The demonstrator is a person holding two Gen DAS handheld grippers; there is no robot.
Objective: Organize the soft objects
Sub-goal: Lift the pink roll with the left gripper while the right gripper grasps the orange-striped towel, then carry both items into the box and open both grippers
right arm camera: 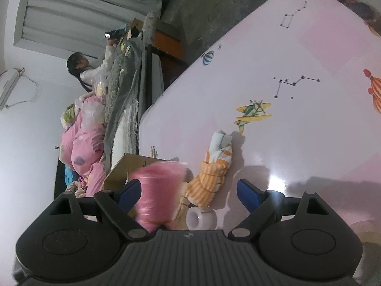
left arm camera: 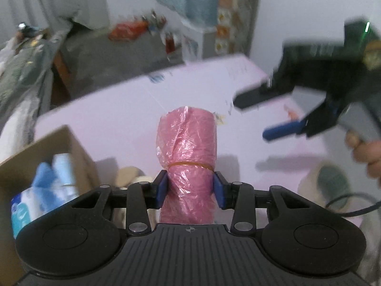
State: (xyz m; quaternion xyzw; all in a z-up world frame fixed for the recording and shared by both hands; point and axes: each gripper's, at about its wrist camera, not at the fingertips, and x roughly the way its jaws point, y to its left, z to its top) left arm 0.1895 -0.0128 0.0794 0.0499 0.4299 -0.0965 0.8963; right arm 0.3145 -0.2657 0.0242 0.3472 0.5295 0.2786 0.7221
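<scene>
Now crinkly pink plastic roll (left arm camera: pixel 187 157) in left gripper (left arm camera: pixel 190 189)

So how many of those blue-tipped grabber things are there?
2. The left gripper is clamped on the pink roll. The right gripper hovers open over the pink table, holding nothing. Nothing suggests a third.

1. White walls (right arm camera: pixel 28 143), plain.
2. Grey curtain (right arm camera: pixel 78 7) hangs over a window area.
3. Grey floor (left arm camera: pixel 114 54), cluttered at the far edge.
4. Pale pink desk (right arm camera: pixel 297 143) printed with planes, balloons, constellations.
5. Grey patterned cloth (right arm camera: pixel 123 76) draped over a rack, pink bedding (right arm camera: pixel 81 147) piled beside it.
6. Person (right arm camera: pixel 78 64) by the curtain.
</scene>
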